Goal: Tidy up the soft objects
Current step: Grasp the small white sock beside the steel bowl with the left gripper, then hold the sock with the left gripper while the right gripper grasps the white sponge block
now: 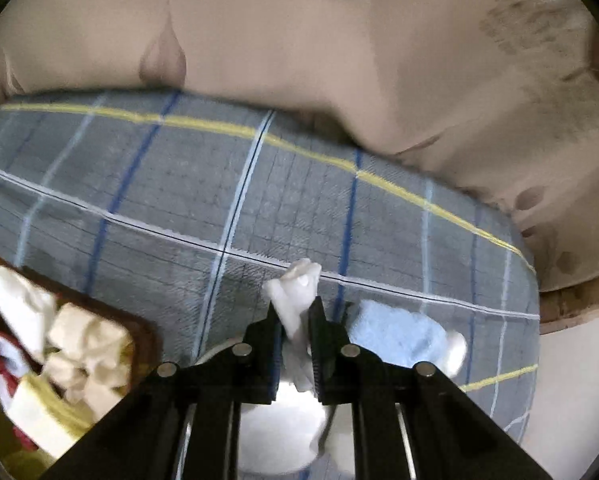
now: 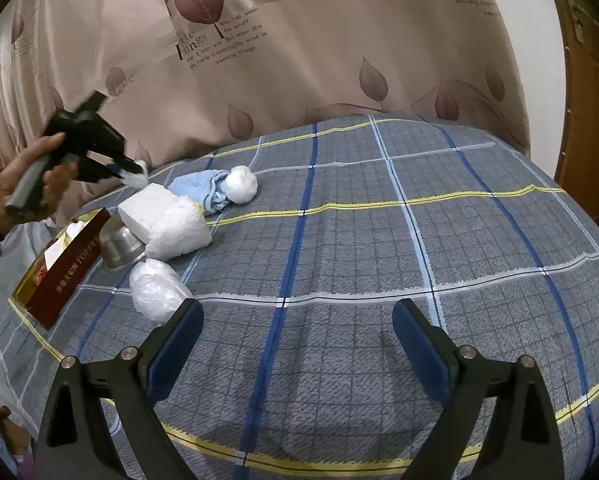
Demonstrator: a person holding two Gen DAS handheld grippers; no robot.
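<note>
My left gripper (image 1: 295, 307) is shut on a small white soft wad (image 1: 299, 280), which sticks out past the fingertips above the plaid cloth. From the right wrist view, a hand holds that left gripper (image 2: 137, 170) tilted down over the pile at far left, the white wad (image 2: 136, 178) in its tips. Below it lie a white foam block (image 2: 147, 208), a fluffy white cloth (image 2: 179, 232), a light blue cloth (image 2: 195, 188) and a white ball (image 2: 241, 184). My right gripper (image 2: 297, 320) is open over bare cloth, holding nothing.
A brown box (image 2: 67, 268) with white and yellow pieces inside sits at the left edge; its rim (image 1: 139, 328) is left of my left gripper. A metal bowl (image 2: 119, 246) and a crumpled plastic bag (image 2: 155, 288) lie beside it. A leaf-print curtain (image 2: 299, 60) hangs behind.
</note>
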